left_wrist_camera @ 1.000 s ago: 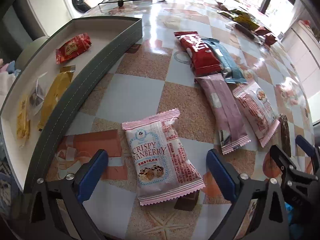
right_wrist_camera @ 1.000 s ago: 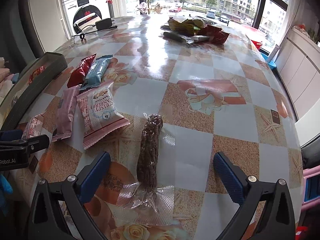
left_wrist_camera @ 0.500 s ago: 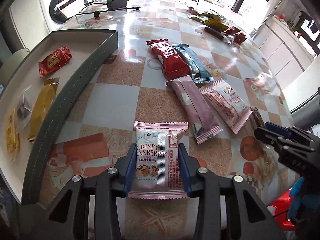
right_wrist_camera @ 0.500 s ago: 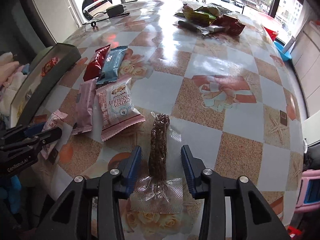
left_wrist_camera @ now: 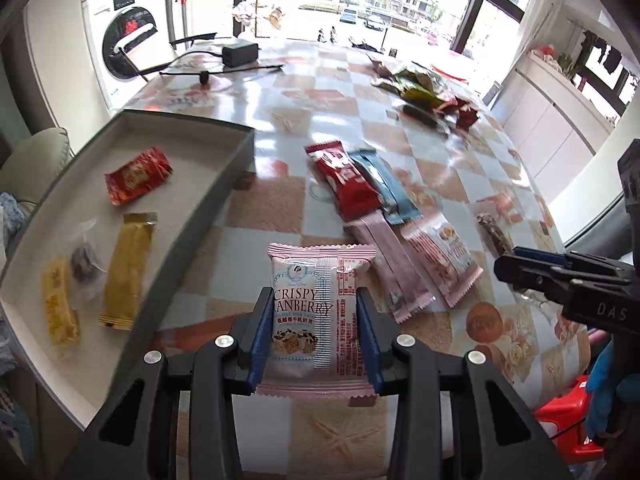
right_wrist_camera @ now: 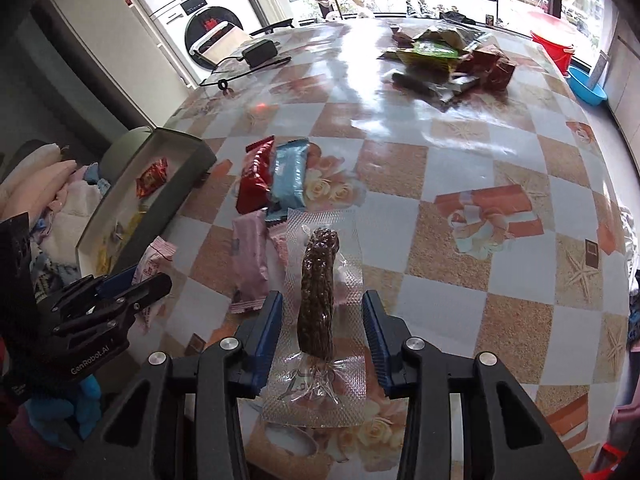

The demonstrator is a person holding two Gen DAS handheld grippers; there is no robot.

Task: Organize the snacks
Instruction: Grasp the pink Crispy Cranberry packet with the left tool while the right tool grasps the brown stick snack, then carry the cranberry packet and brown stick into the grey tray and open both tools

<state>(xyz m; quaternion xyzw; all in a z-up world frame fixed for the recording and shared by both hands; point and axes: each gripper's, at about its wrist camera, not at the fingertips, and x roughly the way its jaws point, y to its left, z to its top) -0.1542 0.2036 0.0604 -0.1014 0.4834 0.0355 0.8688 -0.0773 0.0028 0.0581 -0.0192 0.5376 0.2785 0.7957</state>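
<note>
My left gripper (left_wrist_camera: 316, 312) is shut on a pink Crispy Cranberry packet (left_wrist_camera: 316, 304) and holds it lifted above the table. My right gripper (right_wrist_camera: 322, 320) is shut on the clear wrapper of a dark brown snack stick (right_wrist_camera: 318, 292), also lifted. A grey tray (left_wrist_camera: 224, 176) stands at the left with a red packet (left_wrist_camera: 138, 176), a yellow bar (left_wrist_camera: 128, 268) and small sweets inside. On the table lie a red packet (left_wrist_camera: 340, 176), a blue one (left_wrist_camera: 384, 184), a mauve bar (left_wrist_camera: 392, 268) and another pink packet (left_wrist_camera: 442, 256).
A heap of snack bags (right_wrist_camera: 444, 56) lies at the table's far side. A black power adapter with cable (left_wrist_camera: 239, 54) sits at the far left. A washing machine (left_wrist_camera: 120, 40) stands beyond the table. Clothes (right_wrist_camera: 36, 184) lie left of the tray.
Both grippers closed on their snacks: the left on the cranberry packet, the right on the brown stick. Both have since lifted them off the table.
</note>
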